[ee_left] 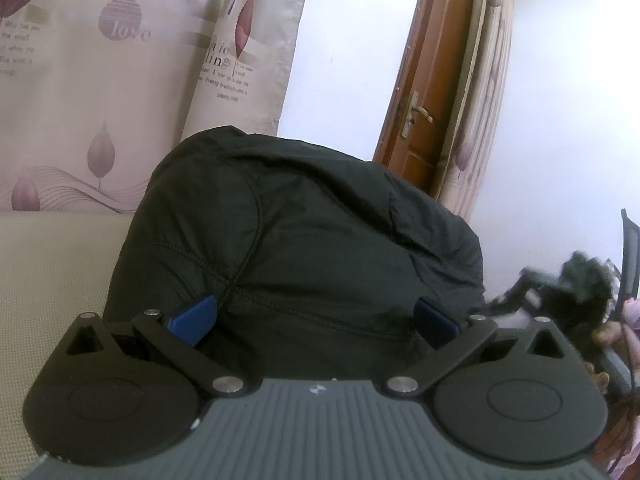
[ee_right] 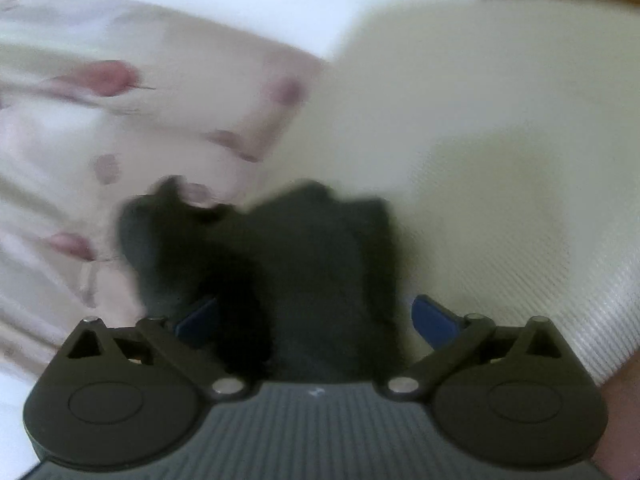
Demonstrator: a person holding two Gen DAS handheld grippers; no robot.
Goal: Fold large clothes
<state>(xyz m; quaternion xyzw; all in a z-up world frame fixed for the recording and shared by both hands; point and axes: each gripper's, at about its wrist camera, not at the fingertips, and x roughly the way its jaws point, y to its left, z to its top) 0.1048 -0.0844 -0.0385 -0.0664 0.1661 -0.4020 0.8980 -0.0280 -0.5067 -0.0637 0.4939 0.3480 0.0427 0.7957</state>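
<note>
A large black garment (ee_left: 296,240) bulges up right in front of my left gripper (ee_left: 316,320). Its blue pads (ee_left: 196,318) stand wide apart with the cloth bunched between them, so the jaws look open around the fabric. In the right wrist view, which is motion-blurred, black cloth (ee_right: 304,264) fills the gap of my right gripper (ee_right: 316,320). Its blue pads (ee_right: 434,320) also stand wide apart. The right gripper shows blurred at the far right of the left wrist view (ee_left: 560,284), with cloth at it.
A beige woven surface (ee_left: 52,280) lies under the garment. A leaf-print curtain (ee_left: 120,80) hangs behind. A brown wooden door (ee_left: 428,92) with a handle stands at the back right, beside a white wall (ee_left: 560,100).
</note>
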